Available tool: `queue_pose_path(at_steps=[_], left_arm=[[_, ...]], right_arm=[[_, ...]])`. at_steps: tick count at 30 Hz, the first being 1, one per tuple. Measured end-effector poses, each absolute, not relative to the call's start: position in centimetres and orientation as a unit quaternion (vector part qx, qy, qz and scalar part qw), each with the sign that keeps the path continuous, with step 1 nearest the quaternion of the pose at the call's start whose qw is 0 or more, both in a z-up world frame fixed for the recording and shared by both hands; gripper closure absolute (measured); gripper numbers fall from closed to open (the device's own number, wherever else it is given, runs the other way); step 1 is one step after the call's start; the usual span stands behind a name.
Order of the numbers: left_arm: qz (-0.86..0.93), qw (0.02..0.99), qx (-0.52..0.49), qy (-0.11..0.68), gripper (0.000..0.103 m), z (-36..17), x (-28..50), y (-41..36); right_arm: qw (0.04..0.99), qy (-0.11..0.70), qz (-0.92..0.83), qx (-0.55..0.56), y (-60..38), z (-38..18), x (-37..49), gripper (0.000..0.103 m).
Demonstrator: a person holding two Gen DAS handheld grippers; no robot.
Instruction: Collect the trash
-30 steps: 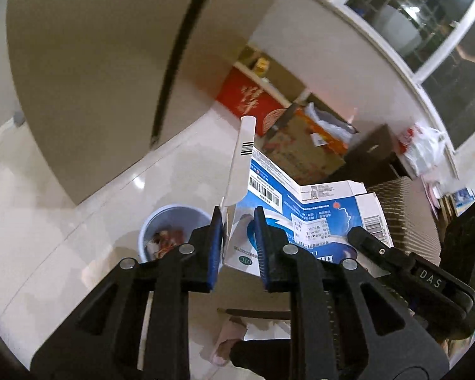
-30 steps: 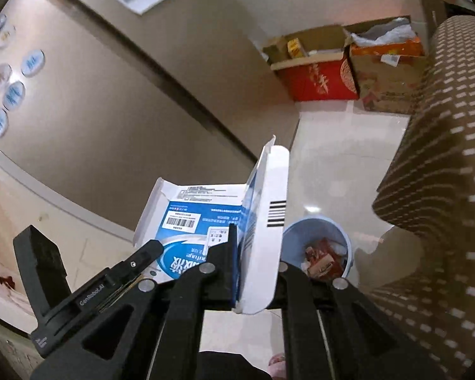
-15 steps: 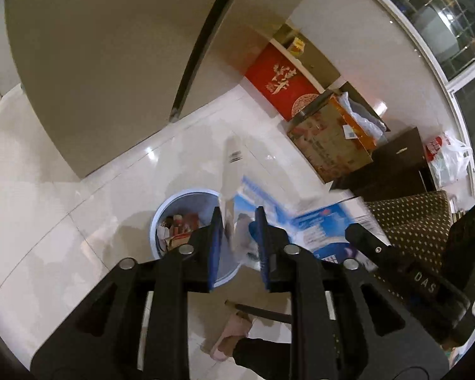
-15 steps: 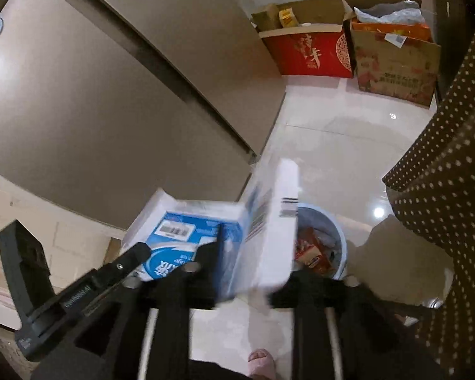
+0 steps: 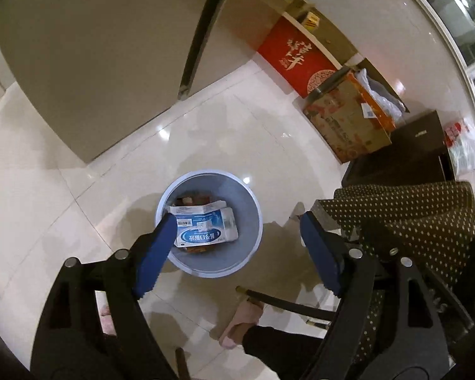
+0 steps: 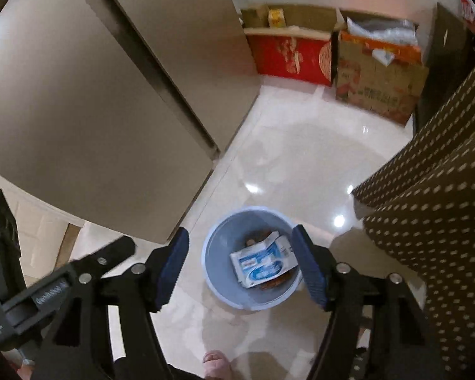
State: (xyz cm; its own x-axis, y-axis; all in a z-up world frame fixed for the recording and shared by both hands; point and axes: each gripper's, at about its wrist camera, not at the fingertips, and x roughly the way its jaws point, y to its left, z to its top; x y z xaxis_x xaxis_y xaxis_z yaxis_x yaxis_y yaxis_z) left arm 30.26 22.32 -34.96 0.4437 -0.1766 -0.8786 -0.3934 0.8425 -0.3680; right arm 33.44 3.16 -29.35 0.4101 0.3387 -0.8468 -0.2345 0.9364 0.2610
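Note:
A round pale blue trash bin (image 5: 253, 209) stands on the shiny floor. A flattened blue and white carton (image 5: 205, 228) lies inside it on top of other trash. It also shows in the right wrist view (image 6: 262, 261), inside the bin (image 6: 218, 272). My left gripper (image 5: 237, 247) is open and empty, held above the bin. My right gripper (image 6: 242, 264) is open and empty, also above the bin. In the right wrist view the left gripper's body (image 6: 47, 291) shows at lower left.
A tall beige cabinet (image 5: 95, 47) stands behind the bin. A red box (image 5: 296, 57) and a printed cardboard box (image 5: 345, 117) stand by the wall. A dotted brown cloth (image 5: 421, 218) hangs at the right. Feet in pink slippers (image 5: 243, 323) are below.
Both grippers held the carton over the bin, then opened wide. The carton dropped and now lies inside the bin.

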Motion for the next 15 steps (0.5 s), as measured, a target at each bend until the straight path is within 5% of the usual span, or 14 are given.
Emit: queue_pose_path(at_steps=[15], left_arm=[[0.029,0.906,-0.139,0.399,0.023,-16.9,22.5,14.5]], right_arm=[[0.93,0.335,0.146,0.026,-4.2,-10.5,21.9,0.024]])
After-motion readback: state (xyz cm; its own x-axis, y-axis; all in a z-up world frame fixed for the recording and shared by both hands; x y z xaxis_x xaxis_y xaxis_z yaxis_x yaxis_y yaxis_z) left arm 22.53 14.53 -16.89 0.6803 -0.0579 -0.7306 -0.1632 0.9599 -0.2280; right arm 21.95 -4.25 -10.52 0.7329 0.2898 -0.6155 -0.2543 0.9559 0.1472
